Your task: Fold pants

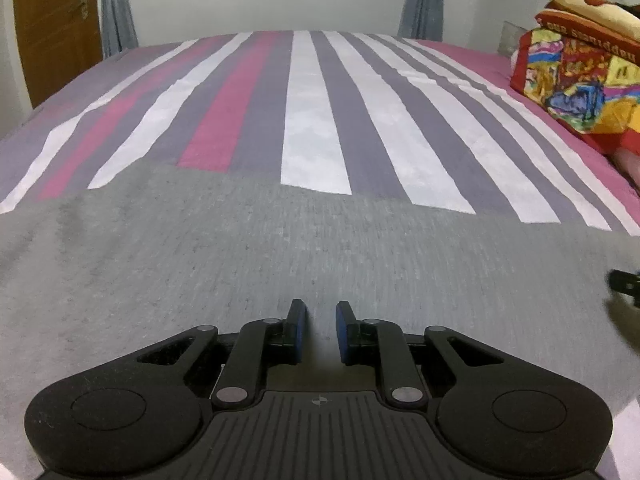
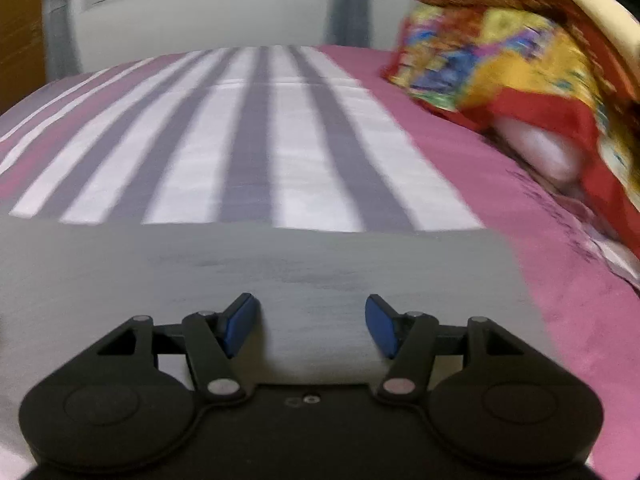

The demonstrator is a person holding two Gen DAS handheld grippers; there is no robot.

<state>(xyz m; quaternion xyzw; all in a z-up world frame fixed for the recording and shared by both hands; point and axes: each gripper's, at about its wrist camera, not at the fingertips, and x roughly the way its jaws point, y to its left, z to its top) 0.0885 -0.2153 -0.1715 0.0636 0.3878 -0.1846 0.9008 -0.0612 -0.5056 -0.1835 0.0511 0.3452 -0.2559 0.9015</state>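
Grey pants (image 1: 280, 248) are seen laid flat across the near part of the bed, over a bedsheet (image 1: 312, 120) striped in white, grey and pink; their far edge runs straight across the stripes, and in the right wrist view their right end (image 2: 492, 264) is seen to stop on the pink band. The left gripper (image 1: 322, 332) is held just above the grey cloth, its blue-padded fingers (image 1: 299, 332) drawn close with a narrow gap and nothing pinched. The right gripper (image 2: 310, 324) is held over the same cloth, fingers (image 2: 240, 324) spread wide, nothing between them. A bright patterned blanket (image 1: 576, 76) is noted folded at the right edge
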